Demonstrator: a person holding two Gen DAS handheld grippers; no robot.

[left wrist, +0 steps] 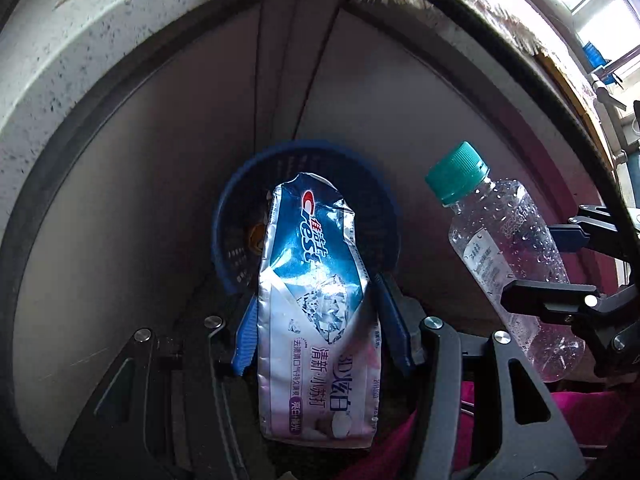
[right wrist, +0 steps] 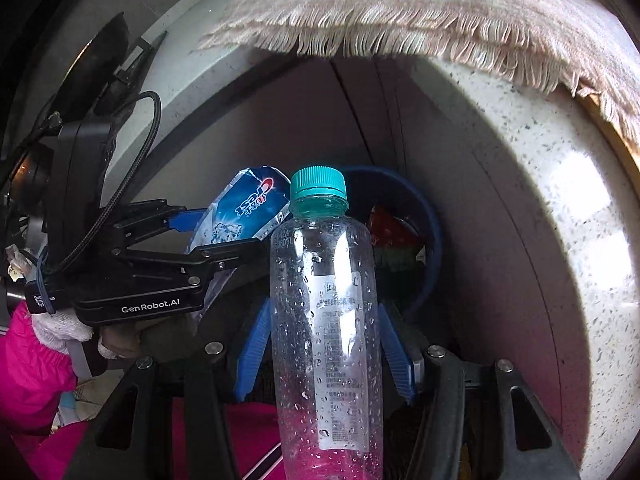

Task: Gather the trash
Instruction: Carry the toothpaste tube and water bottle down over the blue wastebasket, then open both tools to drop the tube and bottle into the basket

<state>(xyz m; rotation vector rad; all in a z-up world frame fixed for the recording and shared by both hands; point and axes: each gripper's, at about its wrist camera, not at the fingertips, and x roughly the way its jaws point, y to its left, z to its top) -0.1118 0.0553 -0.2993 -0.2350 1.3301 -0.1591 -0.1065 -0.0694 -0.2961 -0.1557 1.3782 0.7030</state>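
Your two grippers each hold a piece of trash above a blue bin.

The blue bin (right wrist: 428, 240) sits on the floor below a speckled counter edge (right wrist: 560, 200) and holds red and green wrappers (right wrist: 390, 236). Your left gripper (left wrist: 316, 328) is clenched on a crumpled Crest toothpaste tube (left wrist: 316, 280), held directly over the bin. Your right gripper (right wrist: 324, 344) grasps an empty clear bottle (right wrist: 324, 300) with a teal cap (right wrist: 318, 186), pointed toward the bin's rim.

A speckled stone counter (right wrist: 520, 184) carries a fringed cloth (right wrist: 400, 20) (its fringe overhangs the edge); a blue bin (left wrist: 228, 216) stands below.
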